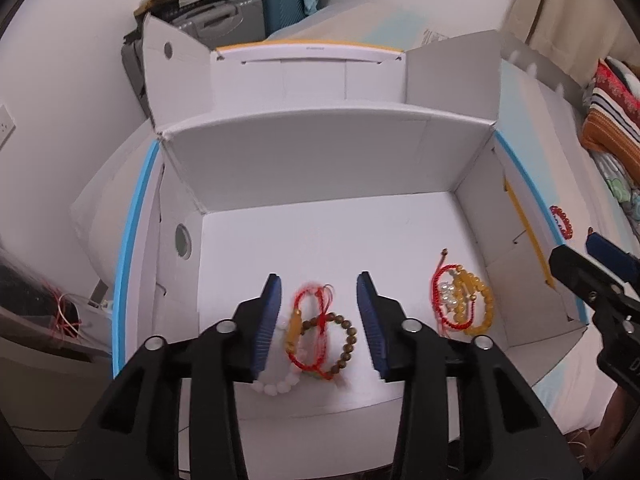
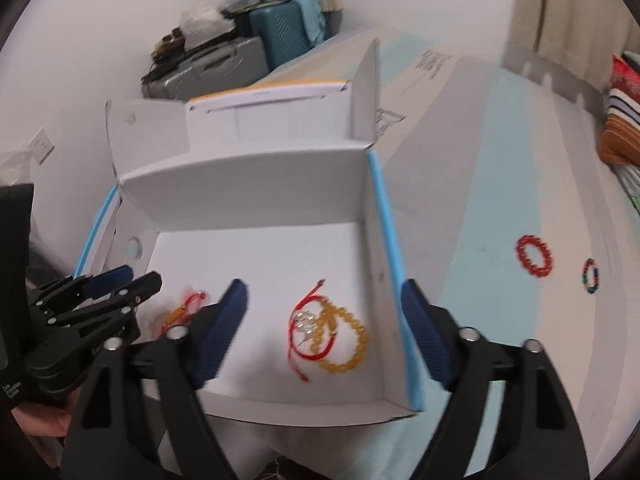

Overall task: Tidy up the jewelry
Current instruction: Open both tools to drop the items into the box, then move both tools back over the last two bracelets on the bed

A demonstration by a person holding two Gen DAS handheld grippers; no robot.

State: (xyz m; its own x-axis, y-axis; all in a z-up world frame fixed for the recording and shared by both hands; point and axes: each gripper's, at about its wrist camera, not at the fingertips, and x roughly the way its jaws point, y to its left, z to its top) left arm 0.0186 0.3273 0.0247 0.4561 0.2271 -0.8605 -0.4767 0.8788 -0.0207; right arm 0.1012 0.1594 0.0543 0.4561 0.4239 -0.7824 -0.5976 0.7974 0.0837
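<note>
While both grippers hang over the open white box (image 1: 304, 168), 2 small heaps of jewelry already lie on its floor. Low in the centre of the left wrist view, the left gripper (image 1: 318, 316) has its jaws partly apart, with a heap of a white bead bracelet (image 1: 276, 386), a brown bead bracelet (image 1: 344, 340) and a red cord bracelet (image 1: 310, 312) lying between the pads; the pads do not seem to press on any of it, though the left pad covers part of the white beads. Toward the lower right of that view lies the second heap, an amber bead bracelet (image 1: 480, 308) tangled with red cord (image 1: 440, 284) and a few clear beads. In the right wrist view, the right gripper (image 2: 324, 334) stands wide open above this amber heap and grips nothing. Outside the box, at the right of the right wrist view, a red bead bracelet (image 2: 534, 256) and a multicoloured bracelet (image 2: 591, 276) rest on the pale blue surface (image 2: 480, 184). Judging by this, most pieces are in, and these 2 are left to collect.
</note>
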